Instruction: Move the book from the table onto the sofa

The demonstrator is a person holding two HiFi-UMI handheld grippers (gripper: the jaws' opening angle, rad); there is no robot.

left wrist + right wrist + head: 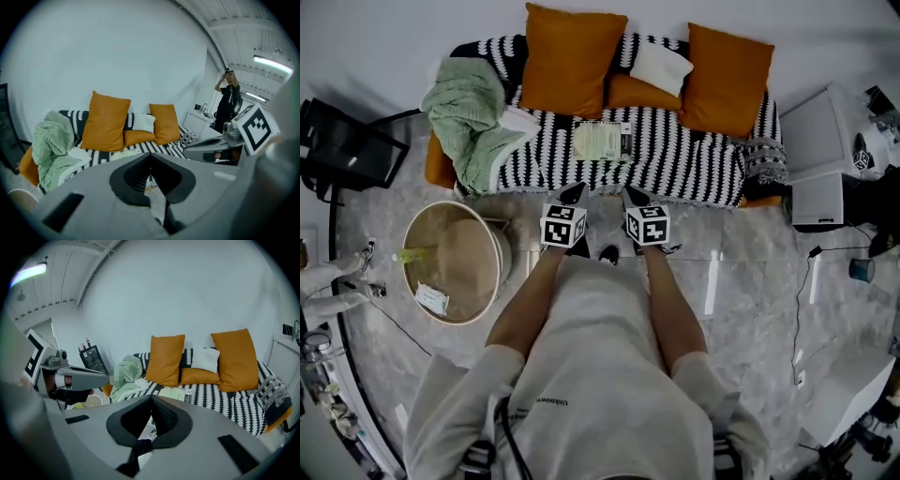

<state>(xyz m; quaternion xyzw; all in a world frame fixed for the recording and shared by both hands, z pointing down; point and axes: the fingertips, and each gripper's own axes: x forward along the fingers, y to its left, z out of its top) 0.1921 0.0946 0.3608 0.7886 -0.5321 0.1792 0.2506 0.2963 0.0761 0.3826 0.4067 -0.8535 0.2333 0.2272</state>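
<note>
The book [602,141], pale green with a dark edge, lies flat on the seat of the sofa [694,164], which is covered by a black-and-white patterned throw. It also shows just beyond the jaws as the book [123,153] and the book [176,393]. My left gripper [573,194] and right gripper [635,195] hover side by side over the floor at the sofa's front edge, a short way from the book. Both point at the sofa. The left gripper [150,157] and right gripper [151,400] are shut with nothing between their jaws.
Orange cushions [570,56], a white pillow [661,66] and a green blanket [473,117] lie on the sofa. A round wooden table [455,262] with small items stands at the left. White units [820,150] and floor cables [806,281] are at the right. A person [229,101] stands far off.
</note>
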